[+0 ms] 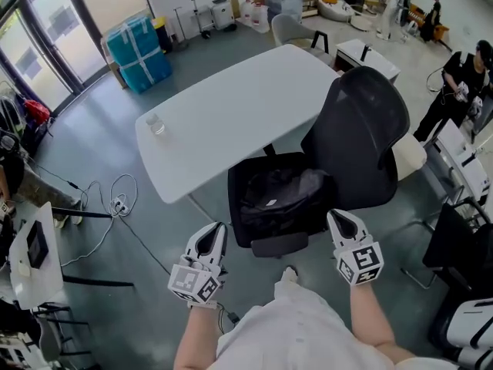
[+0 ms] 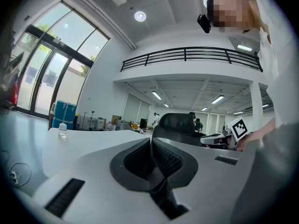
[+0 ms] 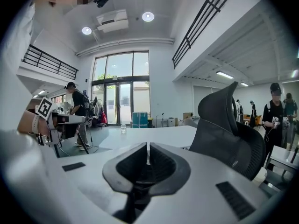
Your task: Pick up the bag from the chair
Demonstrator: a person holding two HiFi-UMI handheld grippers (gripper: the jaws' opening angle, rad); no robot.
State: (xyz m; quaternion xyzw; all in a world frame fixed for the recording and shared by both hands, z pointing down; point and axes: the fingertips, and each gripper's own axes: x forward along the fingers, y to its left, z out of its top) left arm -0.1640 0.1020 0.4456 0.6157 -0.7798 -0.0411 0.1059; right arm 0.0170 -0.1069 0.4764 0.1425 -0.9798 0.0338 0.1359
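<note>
A black bag (image 1: 279, 196) lies slumped on the seat of a black office chair (image 1: 362, 129) pulled up to a white table (image 1: 231, 106). Both grippers hover just short of the seat's near edge. My left gripper (image 1: 216, 230) is at the bag's near left, jaws shut and empty. At the near right, beside the chair's backrest, my right gripper (image 1: 337, 218) is also shut on nothing. In the left gripper view the shut jaws (image 2: 150, 143) point over the table toward the chair back (image 2: 175, 123). The right gripper (image 3: 147, 146) faces the table beside the chair (image 3: 226, 125). Neither gripper view shows the bag.
A small clear bottle (image 1: 155, 123) stands on the table's left end. Cables (image 1: 115, 203) trail over the floor at left. Blue wrapped boxes (image 1: 139, 51) stand by the glass doors. A person in black (image 1: 454, 91) stands at right among more chairs and desks.
</note>
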